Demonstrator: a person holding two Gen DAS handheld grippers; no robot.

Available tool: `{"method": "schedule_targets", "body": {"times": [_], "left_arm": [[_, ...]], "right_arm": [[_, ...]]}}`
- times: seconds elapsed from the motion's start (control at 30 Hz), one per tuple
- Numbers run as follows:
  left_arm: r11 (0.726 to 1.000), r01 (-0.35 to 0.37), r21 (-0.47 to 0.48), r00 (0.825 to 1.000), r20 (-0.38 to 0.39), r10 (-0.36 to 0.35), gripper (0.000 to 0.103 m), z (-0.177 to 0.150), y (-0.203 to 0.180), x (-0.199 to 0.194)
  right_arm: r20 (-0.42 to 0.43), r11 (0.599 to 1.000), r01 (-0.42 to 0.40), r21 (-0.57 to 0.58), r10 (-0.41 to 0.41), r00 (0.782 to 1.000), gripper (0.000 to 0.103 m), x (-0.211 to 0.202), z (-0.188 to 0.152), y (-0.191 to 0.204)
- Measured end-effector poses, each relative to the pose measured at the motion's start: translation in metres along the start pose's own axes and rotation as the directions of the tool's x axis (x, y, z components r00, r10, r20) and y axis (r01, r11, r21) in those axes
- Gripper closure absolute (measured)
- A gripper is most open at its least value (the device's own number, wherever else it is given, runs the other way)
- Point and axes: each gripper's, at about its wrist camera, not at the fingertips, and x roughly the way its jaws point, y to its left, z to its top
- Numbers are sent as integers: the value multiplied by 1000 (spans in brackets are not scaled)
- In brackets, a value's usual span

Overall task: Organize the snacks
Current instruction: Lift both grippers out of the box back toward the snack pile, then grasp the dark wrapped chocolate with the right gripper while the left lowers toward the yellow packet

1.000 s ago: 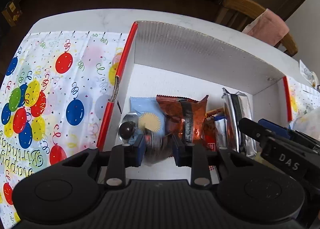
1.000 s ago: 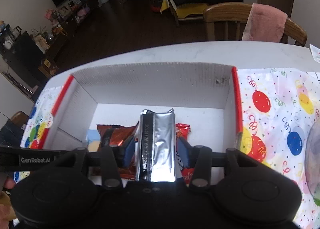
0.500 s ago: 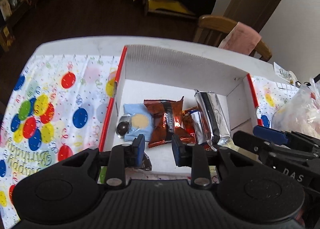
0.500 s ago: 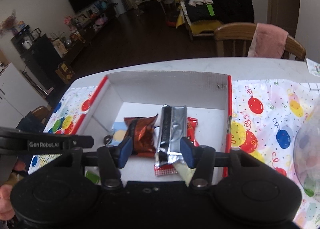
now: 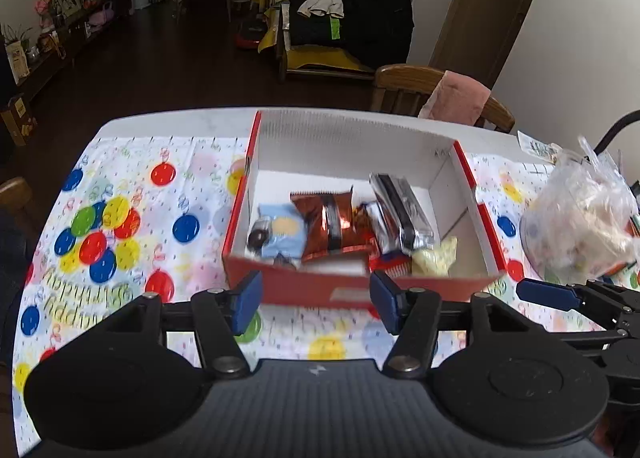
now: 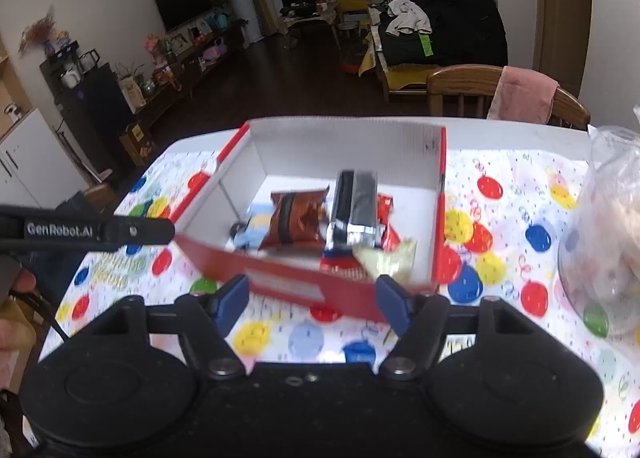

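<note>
A red cardboard box (image 5: 344, 290) (image 6: 441, 201) with a white inside sits on the balloon tablecloth. Inside lie a silver foil packet (image 5: 400, 213) (image 6: 354, 209), a brown wrapper (image 5: 328, 221) (image 6: 294, 217), a pale blue packet (image 5: 282, 230), a small dark round sweet (image 5: 258, 236) and a pale yellow snack (image 5: 434, 256) (image 6: 386, 260). My left gripper (image 5: 316, 304) is pulled back in front of the box's near wall, jaws opening, nothing between them. My right gripper (image 6: 312, 304) is likewise back from the box, jaws opening and empty.
A clear plastic bag (image 5: 580, 217) (image 6: 608, 242) of snacks stands right of the box. A wooden chair (image 5: 436, 97) with a pink cloth is behind the table's far edge. A person's hand (image 6: 16, 298) shows at the left edge.
Both grippers let go of their snacks inside the box, the right one releasing the silver packet, then drew back and up over the near wall with their jaws widening.
</note>
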Motion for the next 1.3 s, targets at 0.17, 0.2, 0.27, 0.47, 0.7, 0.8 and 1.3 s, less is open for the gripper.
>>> {"method": "schedule_targets", "body": {"times": [0.17,0.2,0.27,0.47,0.7,0.8,1.3], "left_arm": [[1000,13,-14,1000,-17,-13,31,-28,2,-8],[1000,9,-14,1000,-23,-9,31,-34,2,-9],[1000,-5,-3,1000,-31,5,31,-46,2,-9],[1000,-10,-19,999,-51,9,25,-80,6,-7],[997,-28,-76,992,-128,18,25,-108,12,6],[995,-48,-90,988,-148,34,25,-115,15,10],[987,-106,-119,977,-198,81,25,-125,24,24]], "right_arm": [[-6,1000,-8,-8,7,1000,23,-9,-23,5],[-4,1000,-9,-11,9,1000,22,-12,-27,6],[-4,1000,-14,-22,14,1000,20,-16,-36,8],[-24,999,-35,-38,34,999,11,-18,-61,13],[-55,991,-47,-124,41,998,7,-15,-86,24],[-76,984,-47,-172,34,997,7,-7,-94,27],[-220,970,-88,-226,38,975,27,59,-105,35]]}}
